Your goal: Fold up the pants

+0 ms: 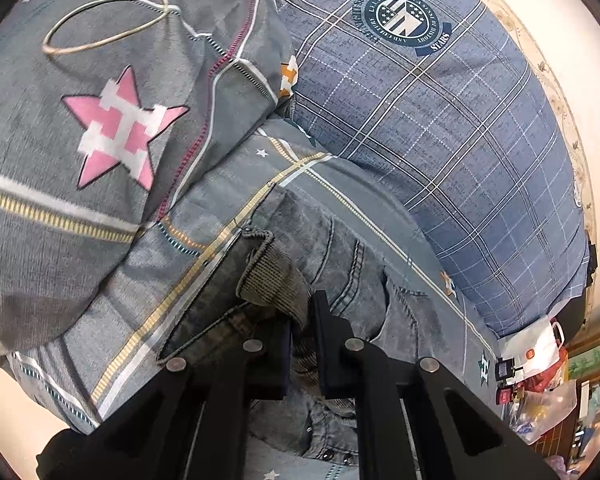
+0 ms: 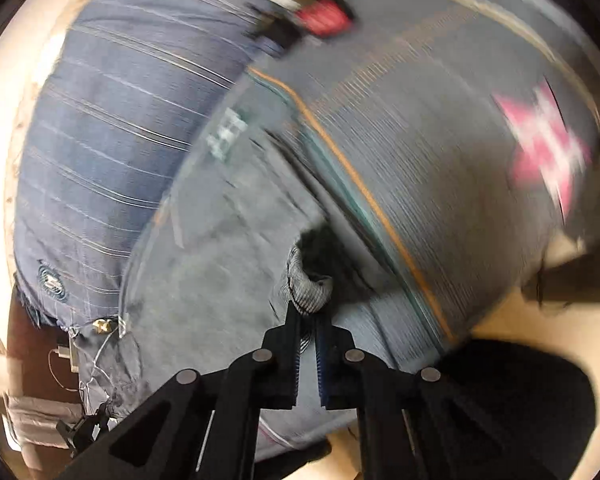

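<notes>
The pants are grey washed jeans (image 1: pixel 339 268) lying on a grey patterned bed sheet (image 1: pixel 204 216). In the left wrist view my left gripper (image 1: pixel 305 312) is shut on a bunched part of the jeans by the ribbed waistband (image 1: pixel 272 276), with denim between the fingers. In the right wrist view, which is blurred, my right gripper (image 2: pixel 307 320) is shut on a ribbed edge of the jeans (image 2: pixel 309 292); the rest of the jeans (image 2: pixel 220 264) spreads to the left. Snap buttons (image 1: pixel 333 456) show below the left gripper.
A grey pillow with a pink star (image 1: pixel 120 128) lies at left, with a looped white cable (image 1: pixel 108 28) on it. A blue plaid quilt (image 1: pixel 439 112) lies at right. Plastic bags (image 1: pixel 535 364) sit at the far right. The pink star pillow (image 2: pixel 547 144) also shows in the right wrist view.
</notes>
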Demonstrator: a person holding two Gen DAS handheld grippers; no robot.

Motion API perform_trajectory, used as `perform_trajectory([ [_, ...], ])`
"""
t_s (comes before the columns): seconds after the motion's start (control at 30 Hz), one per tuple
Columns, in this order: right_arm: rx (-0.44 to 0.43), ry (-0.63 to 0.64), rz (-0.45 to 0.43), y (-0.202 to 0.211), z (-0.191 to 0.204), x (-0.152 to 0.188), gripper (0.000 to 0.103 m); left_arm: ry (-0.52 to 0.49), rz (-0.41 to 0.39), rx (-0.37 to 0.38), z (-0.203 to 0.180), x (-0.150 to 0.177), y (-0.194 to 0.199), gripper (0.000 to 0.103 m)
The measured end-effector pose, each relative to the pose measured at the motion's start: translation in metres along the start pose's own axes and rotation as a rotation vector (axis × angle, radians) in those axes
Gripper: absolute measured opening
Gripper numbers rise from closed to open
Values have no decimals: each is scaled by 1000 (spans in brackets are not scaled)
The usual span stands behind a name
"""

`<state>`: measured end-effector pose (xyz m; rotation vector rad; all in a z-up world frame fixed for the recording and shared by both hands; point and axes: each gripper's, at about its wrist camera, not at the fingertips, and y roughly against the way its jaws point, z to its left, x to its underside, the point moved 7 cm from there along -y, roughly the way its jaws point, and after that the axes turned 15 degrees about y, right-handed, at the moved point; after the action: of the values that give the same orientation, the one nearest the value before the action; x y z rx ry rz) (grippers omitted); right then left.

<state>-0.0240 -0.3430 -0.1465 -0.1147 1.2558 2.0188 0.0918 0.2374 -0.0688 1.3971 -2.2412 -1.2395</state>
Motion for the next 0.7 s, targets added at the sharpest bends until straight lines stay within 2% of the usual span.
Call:
perform_trajectory([
  [0.13,-10,94,-98,19,50,-81,6,10,-3,16,-32,-20,1,10],
  [0.2,-14,139,-161,34,81,-124,6,19,-17,52,-53,-33,9,10],
  [0.27,-30,167,-225,50,107,-152,6,4,-65,93,-71,-41,24,10],
  [0.33,-39,193,-302,70,122,-165,6,-19,-117,135,-77,-42,45,10],
  [0.43,-65,182,-312,76,105,-142,6,-80,-147,120,-61,-27,55,10],
  [0.5,-49,147,-254,57,70,-108,6,-84,-114,87,-33,-10,45,10],
  [0.53,-40,109,-214,45,48,-88,6,-84,-94,41,-14,-1,35,10],
  [0.6,-40,5,-127,18,-1,-41,6,-44,-28,-57,32,13,7,10],
  [0.7,-31,-102,-57,-6,-47,3,6,41,18,-116,71,17,-14,10],
])
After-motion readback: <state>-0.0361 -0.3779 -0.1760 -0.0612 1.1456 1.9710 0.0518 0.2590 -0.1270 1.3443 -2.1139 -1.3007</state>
